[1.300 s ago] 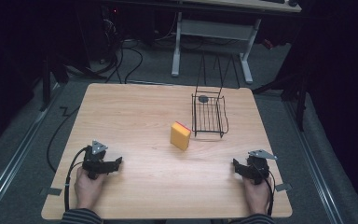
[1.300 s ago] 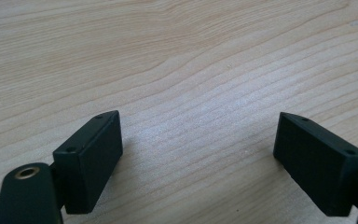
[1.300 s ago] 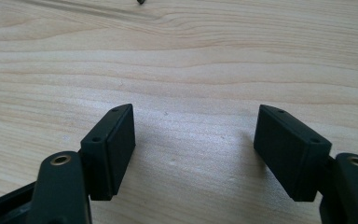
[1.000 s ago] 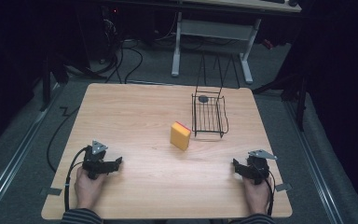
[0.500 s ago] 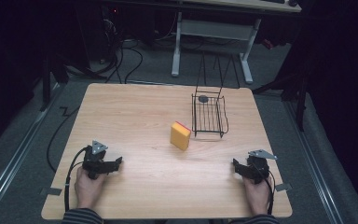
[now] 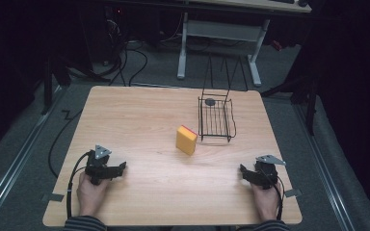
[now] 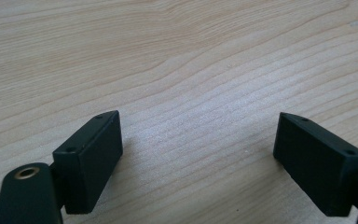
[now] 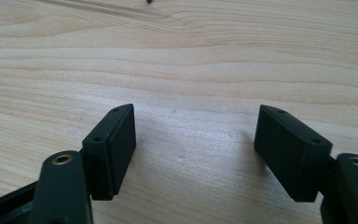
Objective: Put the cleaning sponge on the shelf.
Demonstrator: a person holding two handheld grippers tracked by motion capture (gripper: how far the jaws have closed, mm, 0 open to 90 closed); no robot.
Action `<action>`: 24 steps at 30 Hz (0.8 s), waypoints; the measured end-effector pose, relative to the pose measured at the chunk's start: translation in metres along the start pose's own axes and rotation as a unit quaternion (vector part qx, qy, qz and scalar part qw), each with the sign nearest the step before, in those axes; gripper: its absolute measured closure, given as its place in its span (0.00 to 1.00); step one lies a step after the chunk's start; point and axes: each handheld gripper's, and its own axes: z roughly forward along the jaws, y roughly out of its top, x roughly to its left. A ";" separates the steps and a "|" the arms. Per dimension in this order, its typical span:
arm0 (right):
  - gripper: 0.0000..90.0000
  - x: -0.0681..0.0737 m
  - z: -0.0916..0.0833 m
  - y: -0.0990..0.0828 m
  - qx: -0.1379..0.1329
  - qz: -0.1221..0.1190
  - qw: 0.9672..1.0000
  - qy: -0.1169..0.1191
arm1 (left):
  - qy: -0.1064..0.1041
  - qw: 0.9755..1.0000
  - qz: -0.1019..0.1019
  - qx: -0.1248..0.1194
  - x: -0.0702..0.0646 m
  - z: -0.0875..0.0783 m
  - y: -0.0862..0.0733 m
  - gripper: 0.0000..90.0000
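Resting low, both grippers (image 6: 120,168) (image 6: 244,170) agape

No readable text, labels, brands, numbers or signs anywhere.

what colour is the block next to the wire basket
Yellow-orange block with a red far edge, clearest in the high view, beside the black wire basket.

Pale wood-grain tabletop (image 6: 139,115). Yellow-orange block (image 6: 186,140) with red top edge. Black wire basket (image 6: 215,120), small dark grey disc (image 6: 210,101) inside. Black left claw (image 6: 119,168) and right claw (image 6: 243,172), each with grey plate. Striped sleeves.
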 end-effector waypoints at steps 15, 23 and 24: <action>0.37 0.000 -0.019 0.008 -0.034 0.009 0.999 0.028 | 0.000 1.000 0.000 0.000 0.000 0.000 0.000 0.18; 0.38 0.004 -0.029 0.018 -0.053 0.005 0.998 0.044 | 0.000 1.000 -0.001 -0.001 0.000 0.000 0.000 0.18; 0.38 0.005 -0.031 0.021 -0.059 0.002 0.997 0.047 | 0.000 1.000 0.000 0.000 0.000 0.000 0.000 0.18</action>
